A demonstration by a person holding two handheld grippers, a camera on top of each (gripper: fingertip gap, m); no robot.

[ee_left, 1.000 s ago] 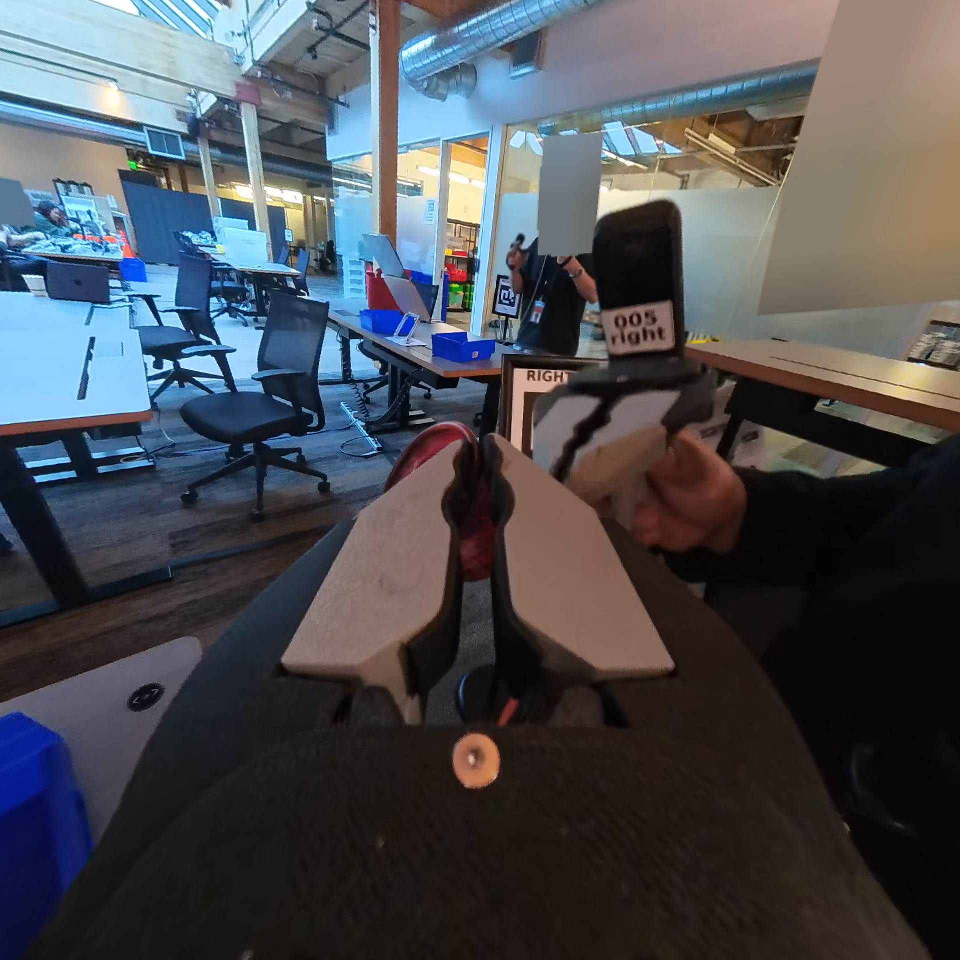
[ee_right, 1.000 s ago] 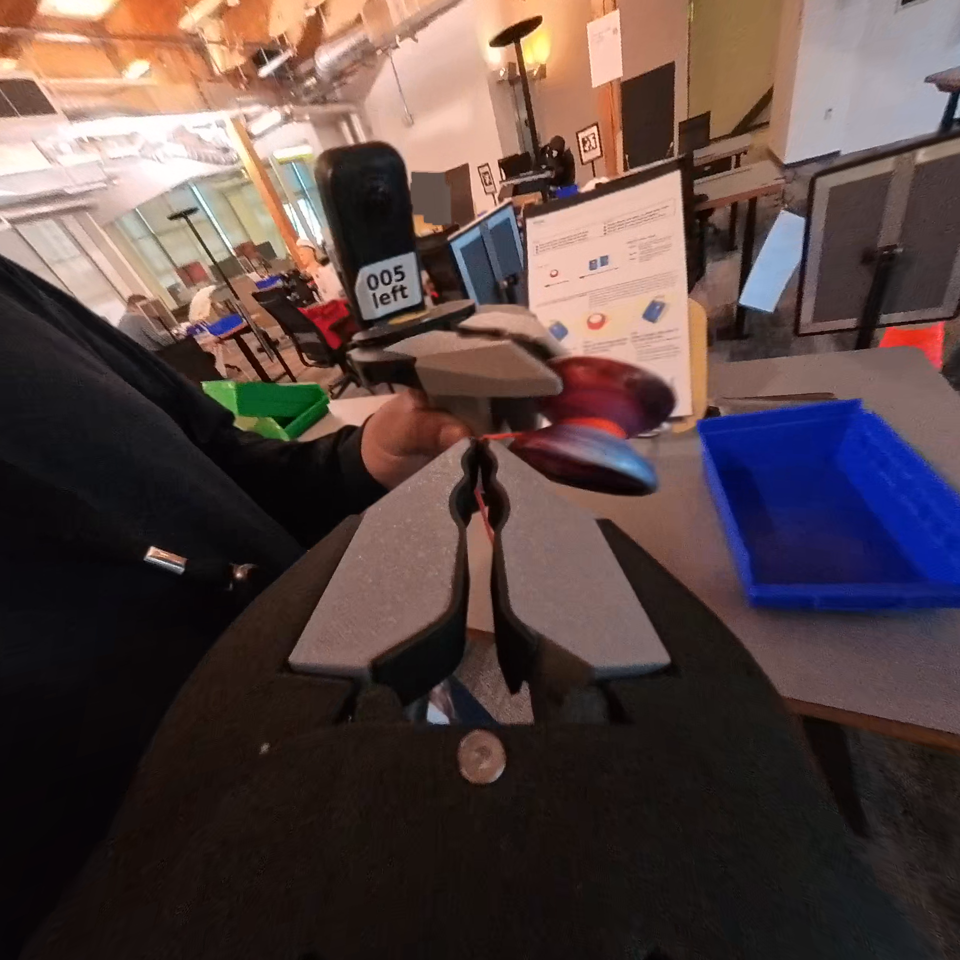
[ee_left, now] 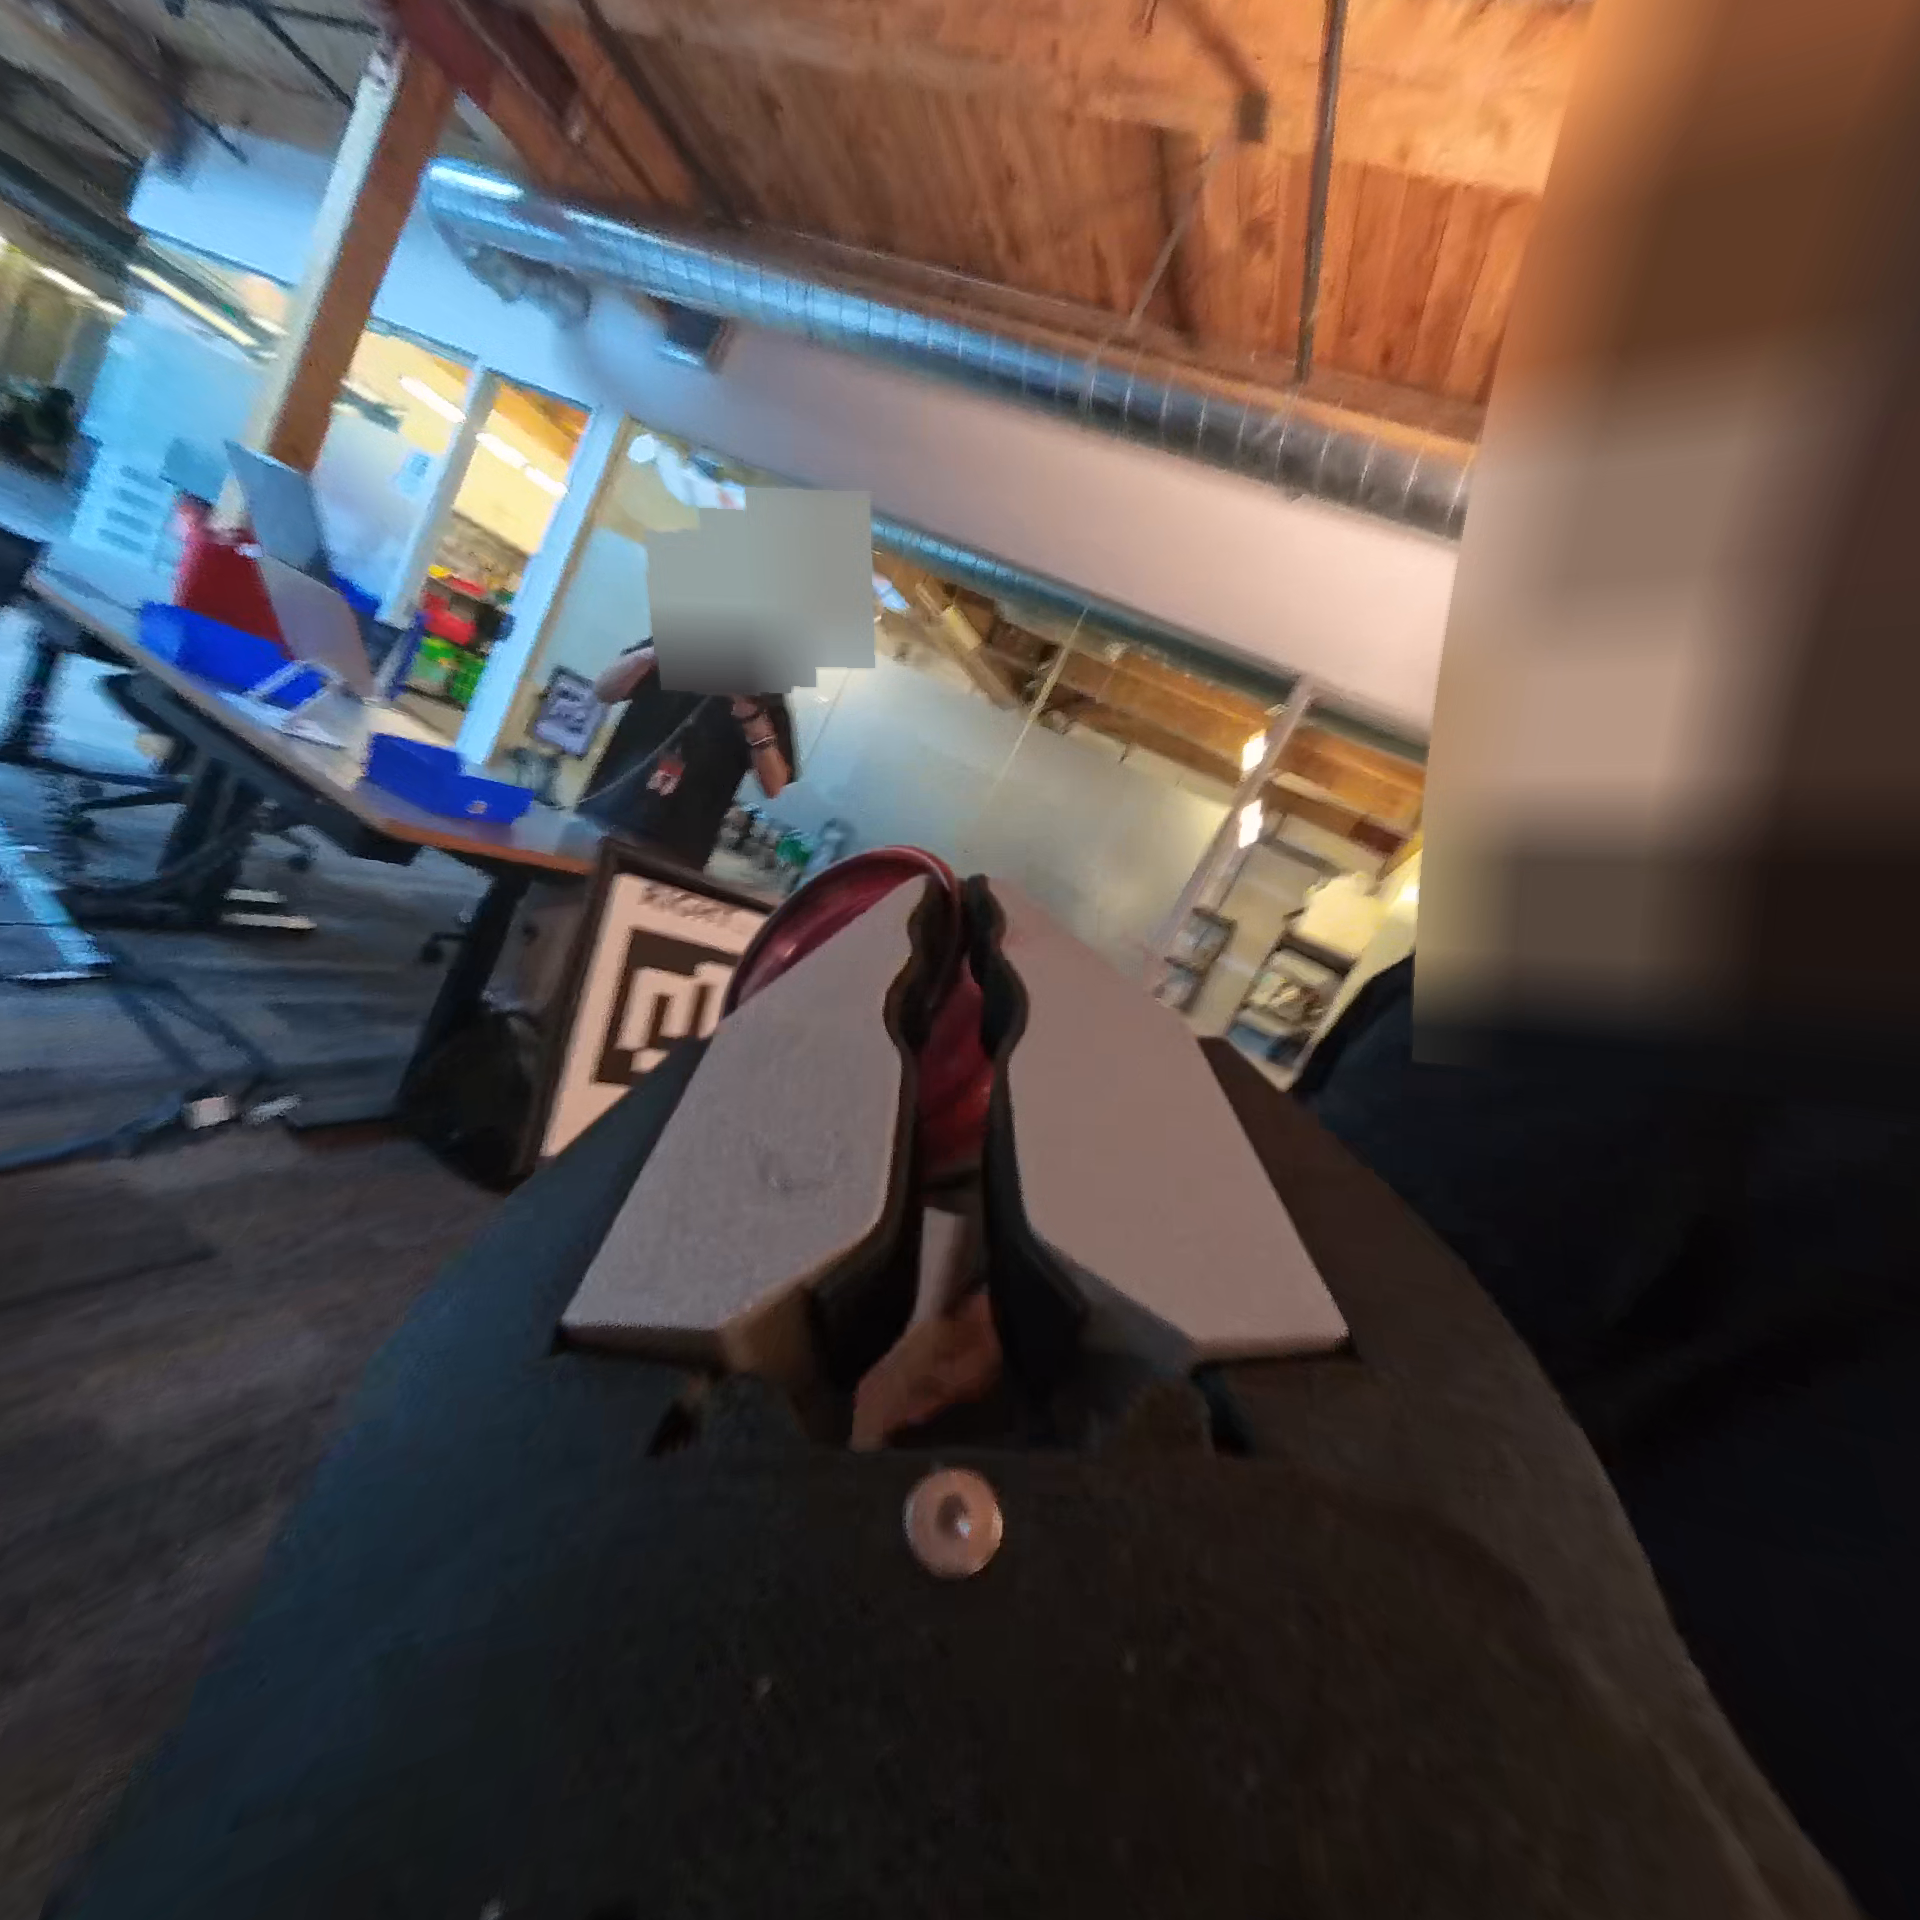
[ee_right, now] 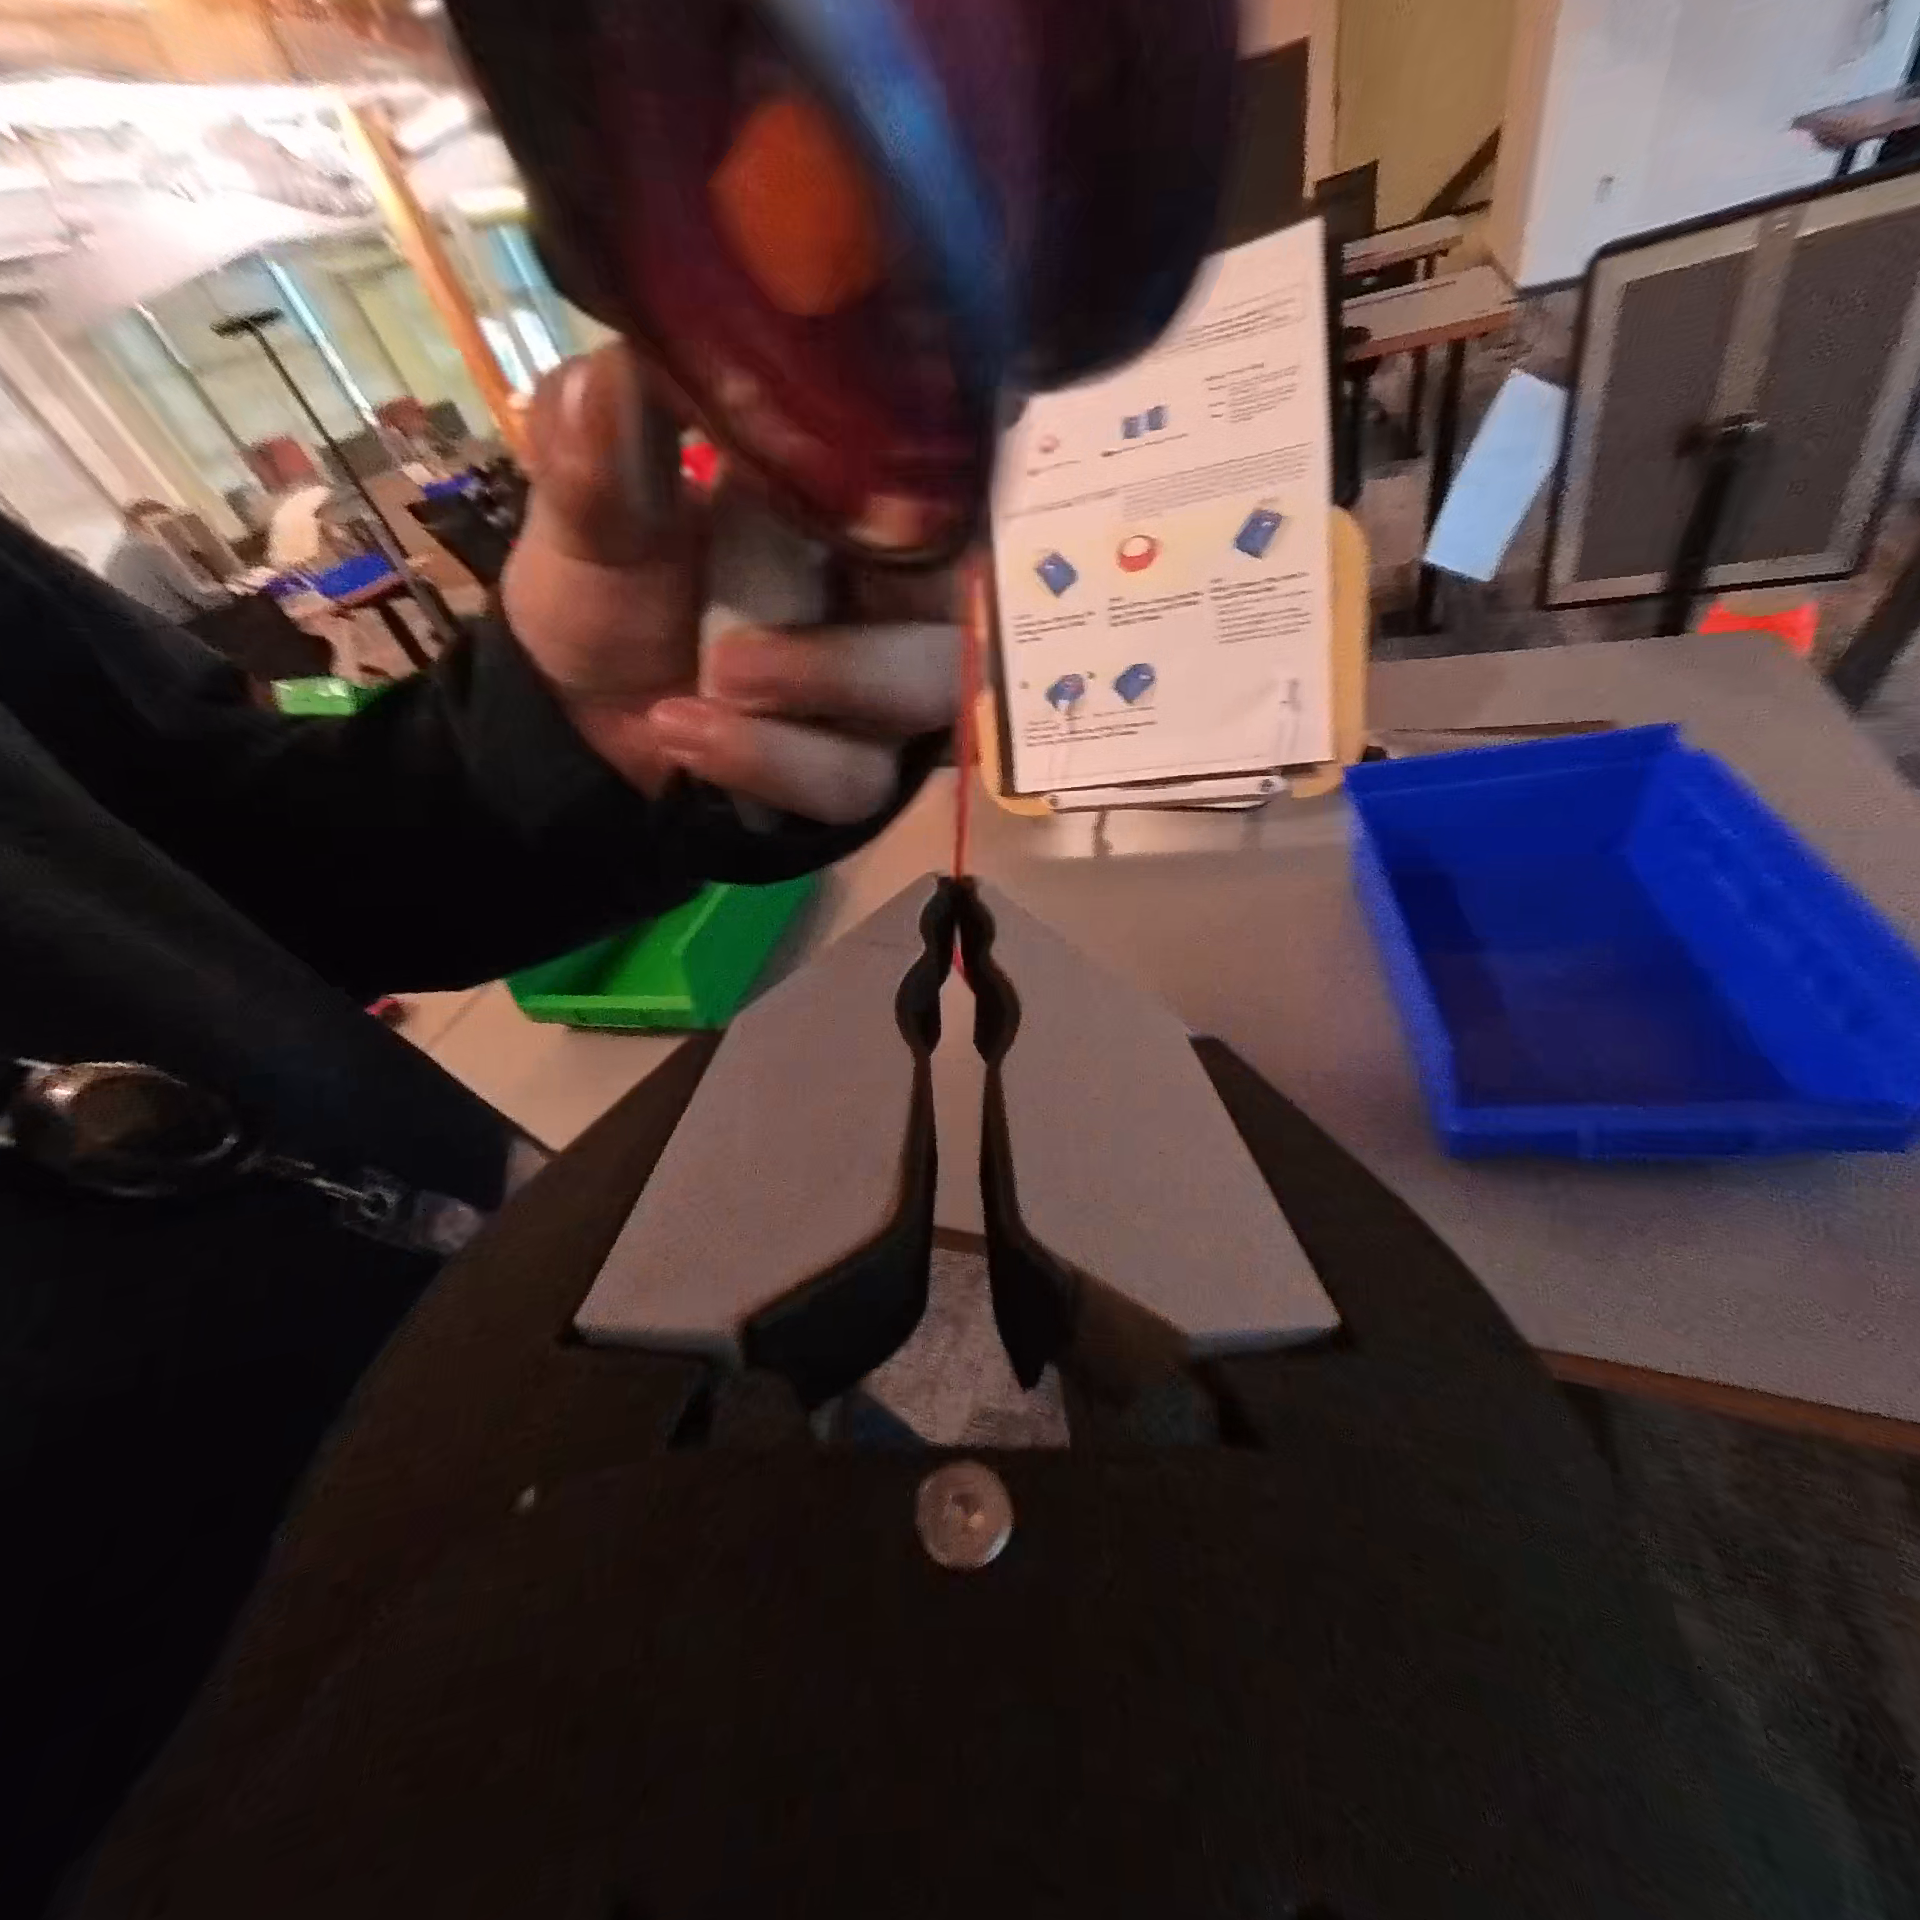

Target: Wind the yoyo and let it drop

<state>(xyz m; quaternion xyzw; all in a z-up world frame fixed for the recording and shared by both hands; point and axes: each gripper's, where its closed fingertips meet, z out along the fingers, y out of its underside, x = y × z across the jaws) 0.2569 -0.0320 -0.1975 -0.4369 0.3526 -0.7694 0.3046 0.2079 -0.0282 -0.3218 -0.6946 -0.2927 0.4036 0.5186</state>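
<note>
The dark red yoyo (ee_right: pixel 831 270) hangs raised and tilted, its taut red string (ee_right: pixel 964 748) running straight down

Right gripper (ee_right: pixel 957 883) pinches red string (ee_right: pixel 966 727) below yoyo (ee_right: pixel 831 260).

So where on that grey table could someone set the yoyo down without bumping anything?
The grey table lies bare between the green tray and the blue bin, in front of the instruction sheet stand. The blue bin looks empty too. Crowded: above the green tray, where the hand and yoyo hover.
</note>
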